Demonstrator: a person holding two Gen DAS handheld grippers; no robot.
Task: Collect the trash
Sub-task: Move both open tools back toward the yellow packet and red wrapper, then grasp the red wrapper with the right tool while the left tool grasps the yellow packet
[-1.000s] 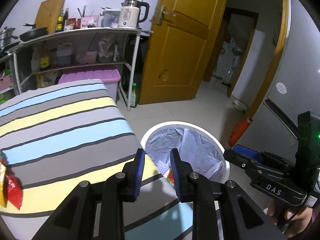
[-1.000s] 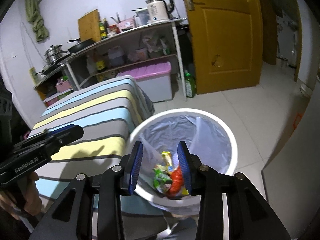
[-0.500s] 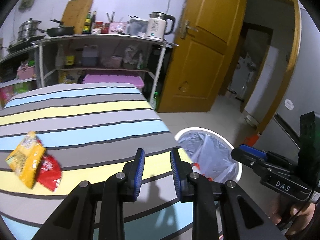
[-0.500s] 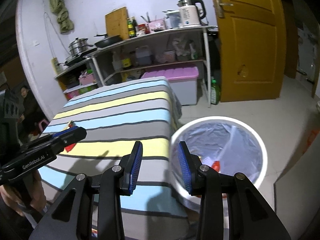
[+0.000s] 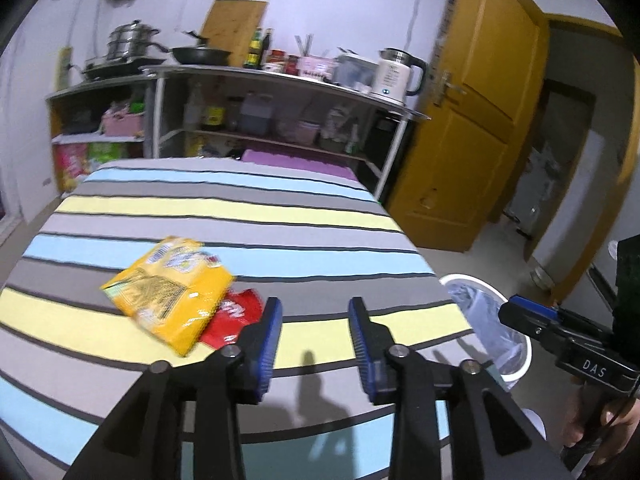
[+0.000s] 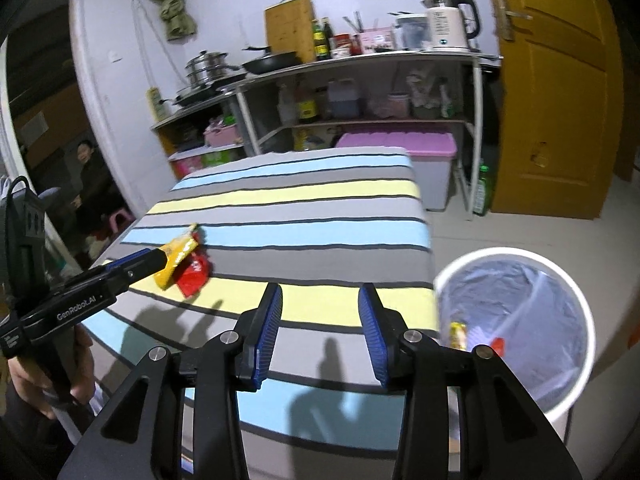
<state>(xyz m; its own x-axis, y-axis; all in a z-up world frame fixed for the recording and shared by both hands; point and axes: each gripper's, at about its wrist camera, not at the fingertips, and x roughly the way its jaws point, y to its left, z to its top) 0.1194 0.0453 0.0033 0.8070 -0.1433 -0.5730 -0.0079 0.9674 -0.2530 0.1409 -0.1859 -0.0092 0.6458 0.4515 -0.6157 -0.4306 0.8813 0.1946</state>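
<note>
Left wrist view: left hand-held gripper (image 5: pixel 315 318) just opened wider, empty, above the tabletop (image 5: pixel 248 216) near a yellow packet (image 5: pixel 168 290). Right hand-held gripper (image 6: pixel 320 306) likewise, empty.

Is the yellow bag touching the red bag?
Touching. In the left wrist view the yellow bag lies on top of the red bag, covering part of it with no gap. The right wrist view shows the same overlap.

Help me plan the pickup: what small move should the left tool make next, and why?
Probably ease the left tool, open and empty, left toward the yellow packet lying over the red wrapper on the striped table.
</note>
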